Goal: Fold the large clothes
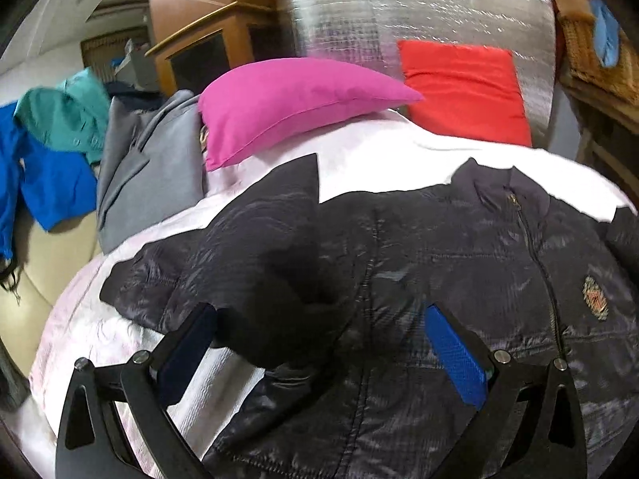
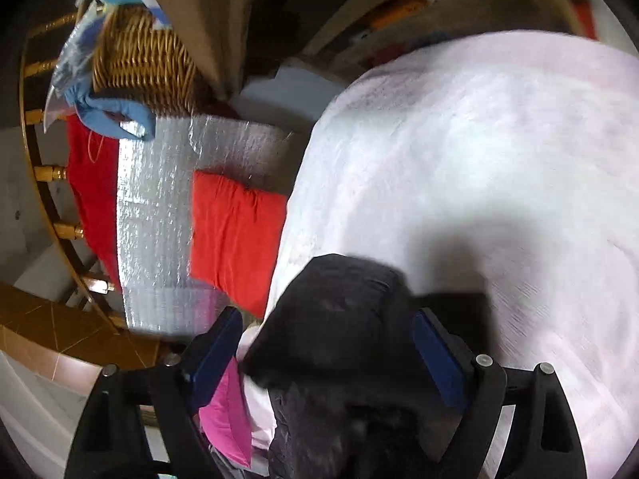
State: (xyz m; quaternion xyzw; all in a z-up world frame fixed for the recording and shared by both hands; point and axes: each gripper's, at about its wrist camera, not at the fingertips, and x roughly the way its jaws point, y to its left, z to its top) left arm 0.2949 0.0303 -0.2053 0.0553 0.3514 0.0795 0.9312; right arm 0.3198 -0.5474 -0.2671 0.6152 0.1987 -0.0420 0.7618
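The dark puffer jacket point(image 1: 399, 279) lies front-up on the pale bedspread point(image 1: 359, 159), zip closed, filling the lower half of the left wrist view. Its collar points toward twelve to one o'clock, at the pillows, so its long axis runs from six up to about one o'clock along the zip point(image 1: 535, 247). A crest badge point(image 1: 596, 304) sits at three o'clock of the zip. One sleeve stretches out toward nine o'clock, with a fold of it lying back over the body.

The left gripper point(image 1: 319, 347) stands wide open above the sleeve and side panel, its pads point(image 1: 455, 355) well apart; a dark bunch of cloth sits between them, but I cannot tell whether either pad presses it. In the right wrist view the right gripper point(image 2: 327, 355) is also spread wide, with a loose dark sleeve end point(image 2: 339, 311) between the jaws and no clamp on it.

To fold well, I judge each sleeve should be laid flat across the chest, square to the zip, air pressed out of the padding, then the hem brought up toward the collar.

Beyond the collar, a pink pillow point(image 1: 287, 103) lies at eleven o'clock and a red pillow point(image 1: 463, 92) at one, against a silver foil sheet point(image 1: 399, 12). A wicker basket point(image 2: 139, 64) sits at ten o'clock in the right view.
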